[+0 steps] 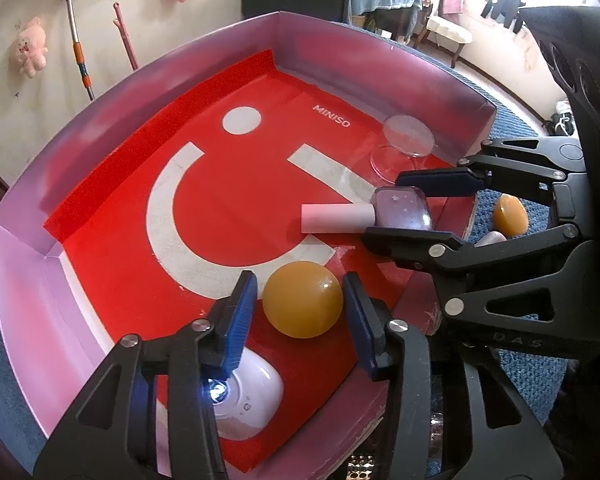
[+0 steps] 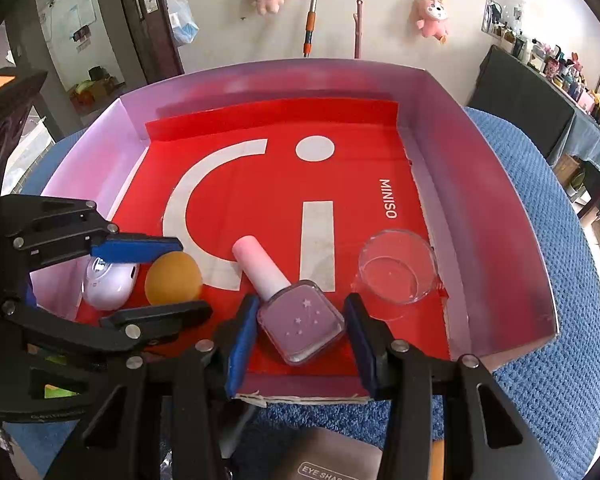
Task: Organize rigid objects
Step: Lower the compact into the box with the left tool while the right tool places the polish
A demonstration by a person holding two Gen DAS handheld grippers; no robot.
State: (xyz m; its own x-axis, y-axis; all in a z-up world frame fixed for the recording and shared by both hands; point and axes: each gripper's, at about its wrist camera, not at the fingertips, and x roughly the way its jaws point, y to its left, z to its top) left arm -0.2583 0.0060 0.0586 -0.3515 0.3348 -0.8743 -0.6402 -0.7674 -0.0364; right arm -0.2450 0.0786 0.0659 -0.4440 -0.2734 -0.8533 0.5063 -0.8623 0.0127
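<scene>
Both things lie in the red tray [image 2: 500, 208], near edge. Left gripper [image 1: 300, 300]: jaws a bit open, yellow ball [image 1: 303, 299] between, pads not pressing. Right gripper [image 2: 300, 320]: jaws astride the polish bottle [image 2: 300, 322], small gaps both sides; cap points far-left, approx. along the jaws.

A yellow ball [image 1: 303, 299], lilac nail-polish bottle [image 2: 296, 312] on its side, white case [image 2: 108, 280] and clear glass cup [image 2: 396, 266] lay in the red-floored box [image 2: 500, 200].

Half of the white case [image 1: 246, 396] behind the left gripper's [image 1: 300, 308] finger; grey pouch [image 2: 332, 460] cut off below.
</scene>
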